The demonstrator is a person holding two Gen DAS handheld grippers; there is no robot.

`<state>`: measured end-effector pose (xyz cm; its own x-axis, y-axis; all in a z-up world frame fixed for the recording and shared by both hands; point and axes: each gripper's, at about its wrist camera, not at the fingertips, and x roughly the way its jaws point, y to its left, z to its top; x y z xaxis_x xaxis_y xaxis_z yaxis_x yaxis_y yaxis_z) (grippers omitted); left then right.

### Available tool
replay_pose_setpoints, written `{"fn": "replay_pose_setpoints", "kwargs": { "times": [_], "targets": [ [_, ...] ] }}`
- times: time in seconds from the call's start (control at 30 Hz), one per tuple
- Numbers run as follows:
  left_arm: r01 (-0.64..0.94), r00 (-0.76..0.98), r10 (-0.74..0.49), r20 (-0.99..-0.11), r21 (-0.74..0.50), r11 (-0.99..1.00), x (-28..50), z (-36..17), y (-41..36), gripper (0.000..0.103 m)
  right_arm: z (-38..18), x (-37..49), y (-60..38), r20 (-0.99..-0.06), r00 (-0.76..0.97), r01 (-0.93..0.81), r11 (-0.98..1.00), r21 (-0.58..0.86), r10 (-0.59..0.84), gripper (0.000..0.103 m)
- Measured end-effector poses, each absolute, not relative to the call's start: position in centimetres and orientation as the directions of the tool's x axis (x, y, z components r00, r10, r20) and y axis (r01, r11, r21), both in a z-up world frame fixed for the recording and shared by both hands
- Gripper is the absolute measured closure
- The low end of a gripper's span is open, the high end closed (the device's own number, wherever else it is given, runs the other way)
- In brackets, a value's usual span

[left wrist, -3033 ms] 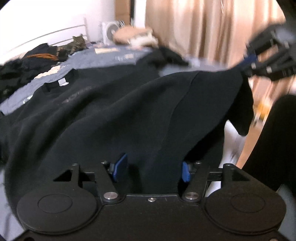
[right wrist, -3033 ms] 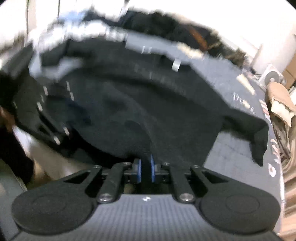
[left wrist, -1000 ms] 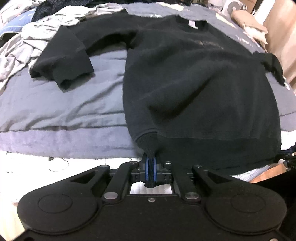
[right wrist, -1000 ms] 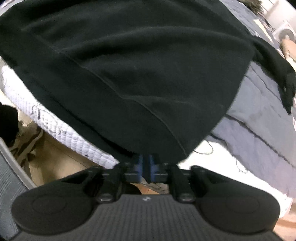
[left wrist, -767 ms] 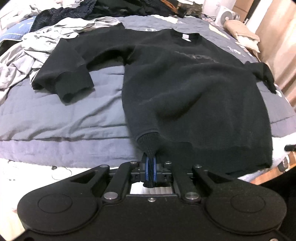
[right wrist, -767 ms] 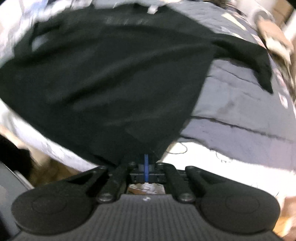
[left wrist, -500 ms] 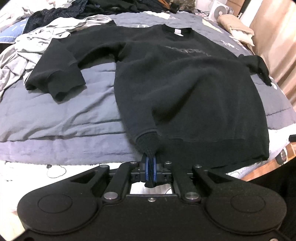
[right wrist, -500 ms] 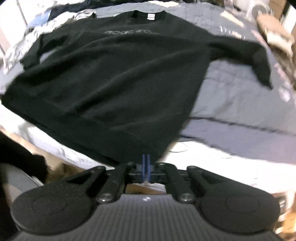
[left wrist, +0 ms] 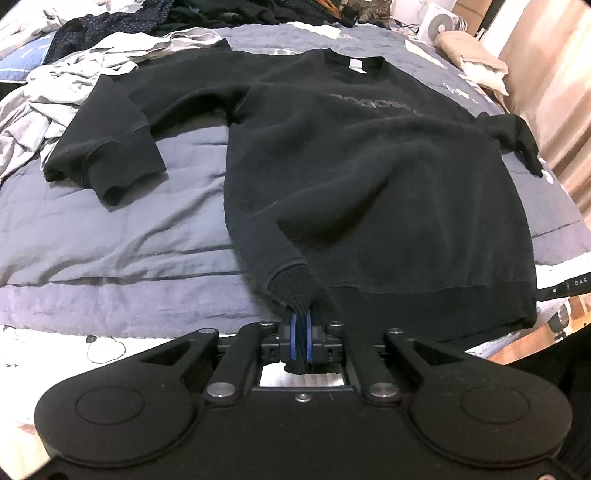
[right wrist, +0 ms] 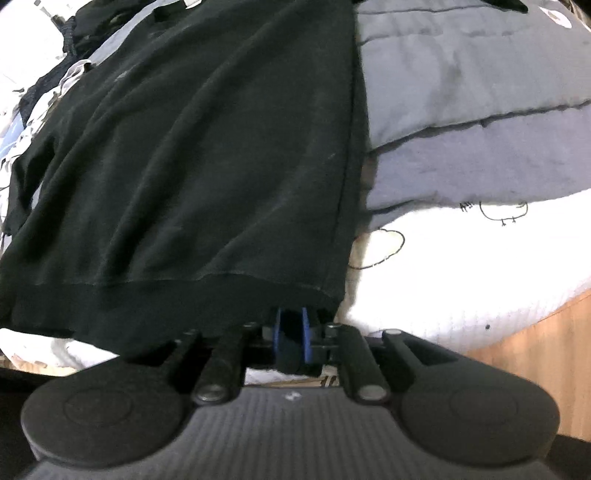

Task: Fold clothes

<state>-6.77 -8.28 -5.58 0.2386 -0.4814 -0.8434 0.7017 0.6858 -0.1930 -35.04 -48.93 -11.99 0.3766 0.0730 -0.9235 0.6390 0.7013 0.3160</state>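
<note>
A black sweatshirt (left wrist: pixel 369 166) lies flat, front up, on a grey-blue duvet (left wrist: pixel 129 229), collar at the far end. Its left sleeve (left wrist: pixel 107 158) is bent back on the duvet and its right sleeve (left wrist: pixel 517 136) reaches the bed's far edge. My left gripper (left wrist: pixel 301 332) is shut on the hem's left corner, which tents up into the blue pads. In the right wrist view the sweatshirt (right wrist: pixel 203 147) hangs over the bed's edge. There my right gripper (right wrist: pixel 290 328) sits at the hem's right corner, its jaws opening with dark cloth still filling the gap between them.
Rumpled grey and dark clothes (left wrist: pixel 74 74) pile up at the far left of the bed. A beige cushion (left wrist: pixel 469 51), a small fan (left wrist: pixel 439 24) and a curtain (left wrist: pixel 554 92) stand at the far right. White printed sheet (right wrist: pixel 461 258) and wooden floor (right wrist: pixel 535 332) lie below the duvet (right wrist: pixel 480 92).
The sweatshirt, held up in the air earlier, now lies spread on the bed. The right wrist view has rolled and slid along the hem, and its pads stand wider apart. The left gripper has barely moved.
</note>
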Motion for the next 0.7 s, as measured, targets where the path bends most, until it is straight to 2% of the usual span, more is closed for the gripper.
{"fn": "replay_pose_setpoints", "kwargs": {
  "times": [0.2, 0.27, 0.33, 0.43, 0.63, 0.7],
  "targets": [
    [0.7, 0.239, -0.481, -0.843, -0.194, 0.688, -6.8, -5.6, -8.3, 0.098, -12.5, -35.3, -49.2, -0.907, 0.408, 0.62, 0.698, 0.358, 0.104, 0.079],
    [0.701, 0.239, -0.48, -0.844, -0.192, 0.687, -6.8, -5.6, -8.4, 0.098, -12.6, -35.4, -49.3, -0.903, 0.416, 0.612, 0.702, 0.364, 0.106, 0.065],
    [0.701, 0.24, -0.479, -0.844, -0.191, 0.687, -6.8, -5.6, -8.4, 0.098, -12.8, -35.5, -49.3, -0.905, 0.415, 0.612, 0.706, 0.357, 0.097, 0.054],
    [0.702, 0.242, -0.479, -0.844, -0.188, 0.686, -6.9, -5.6, -8.5, 0.098, -13.3, -35.4, -49.3, -0.92, 0.388, 0.627, 0.715, 0.309, 0.058, 0.042],
    [0.706, 0.244, -0.477, -0.844, -0.182, 0.684, -7.0, -5.7, -8.7, 0.098, -14.3, -34.5, -49.2, -0.925, 0.376, 0.644, 0.705, 0.299, 0.048, 0.031],
    [0.707, 0.246, -0.476, -0.845, -0.18, 0.684, -6.9, -5.8, -8.8, 0.097, -14.1, -34.4, -48.8, -0.916, 0.399, 0.639, 0.703, 0.312, 0.044, 0.031]
  ]
}}
